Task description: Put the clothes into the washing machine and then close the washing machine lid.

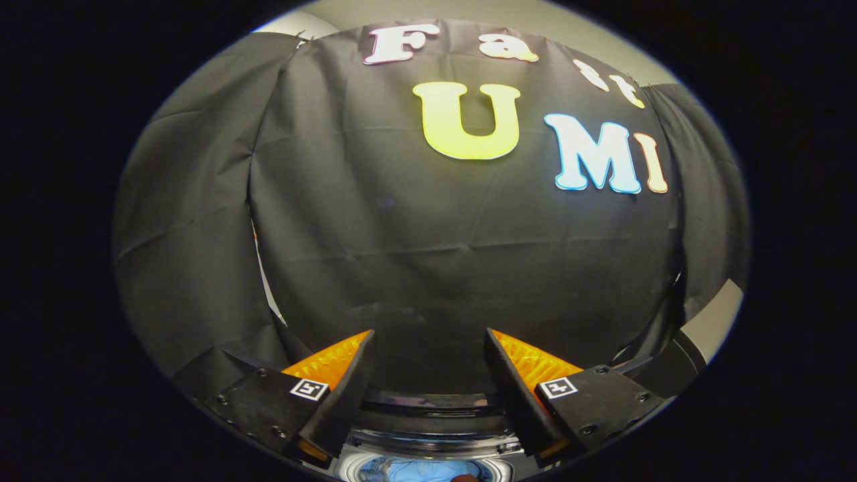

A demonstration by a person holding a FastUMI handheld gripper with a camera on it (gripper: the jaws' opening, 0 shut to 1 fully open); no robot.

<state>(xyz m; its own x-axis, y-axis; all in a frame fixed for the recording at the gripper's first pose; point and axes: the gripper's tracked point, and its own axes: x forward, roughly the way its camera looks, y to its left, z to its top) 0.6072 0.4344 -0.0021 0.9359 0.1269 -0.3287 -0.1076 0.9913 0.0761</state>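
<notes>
while the hand-held gripper [428,361] points at the booth wall, its two fingers [348,395] stand spread wide apart with nothing between them. each finger carries a ridged pad on its inner-upper face and a small square marker on the block behind it. the tips reach up against the dark cloth; neither touches anything that can be seen.

low between the finger bases lies the washer [428,428], seen from above and close under the hand-held gripper. its dark rear rim runs across just below the tips, with a shiny band under it. the lid cannot be made out with certainty; the tub mouth looks uncovered.

inside the tub, a pale ring [358,466] curves round the opening. within that ring sits light blue cloth, the clothes [428,468], lying in the drum below and between the fingers. a small dark reddish patch shows at the near edge of the cloth; what it is cannot be told.

beyond the washer hangs the black cloth wall [428,254], creased, filling the space ahead of the fingers. a side panel of the same cloth folds in at the left. at the right, past the right finger, a pale grey bar [713,321] slants up beside the wall's edge. above the cloth a strip of pale wall or ceiling [428,12] shows.
</notes>
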